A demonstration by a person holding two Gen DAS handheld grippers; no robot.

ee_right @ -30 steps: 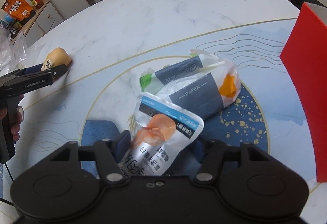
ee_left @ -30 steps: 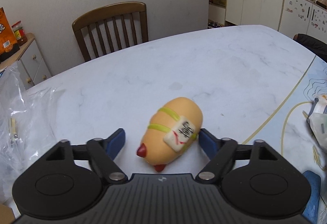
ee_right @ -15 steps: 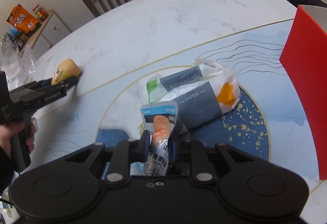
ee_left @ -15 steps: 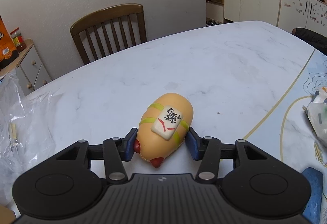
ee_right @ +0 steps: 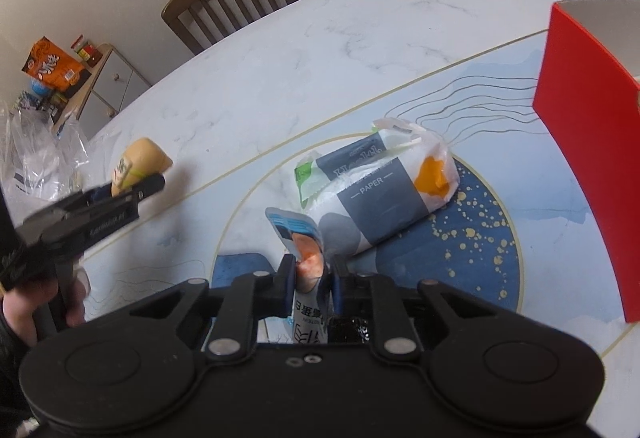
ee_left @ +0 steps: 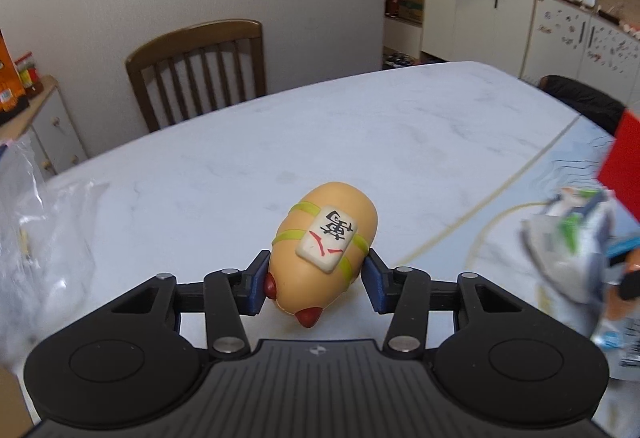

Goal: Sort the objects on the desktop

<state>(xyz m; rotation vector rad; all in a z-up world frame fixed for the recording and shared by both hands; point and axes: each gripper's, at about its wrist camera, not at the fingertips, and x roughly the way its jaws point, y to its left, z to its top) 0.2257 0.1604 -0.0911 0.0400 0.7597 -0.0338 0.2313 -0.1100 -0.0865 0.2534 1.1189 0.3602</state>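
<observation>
Left gripper point(ee_left: 316, 284) — blue pads pressed on both flanks of the tan toy point(ee_left: 324, 250), jaws closing the last bit onto it. The toy is egg-shaped, with yellow-green bands, a white tile bearing a black character, and red nubs at its near end. It looks lifted just clear of the white marble table point(ee_left: 360, 142), though from this angle I cannot be sure.

Right gripper point(ee_right: 312, 284) — jaws nearly together, pinching a thin snack pouch point(ee_right: 306, 262), white and blue with an orange picture. The pouch stands upright between the pads, its top edge free above them.

Tissue pack point(ee_right: 380, 190), marked PAPER, lies on the blue patterned mat point(ee_right: 480, 238), just beyond the pouch. Red box point(ee_right: 588, 142) stands at the mat's right edge.

A hand point(ee_right: 24, 310) grips the left tool's handle at lower left in the right wrist view. Clear plastic bag point(ee_left: 36, 238) at the table's left end; wooden chair point(ee_left: 200, 70) behind the table.
</observation>
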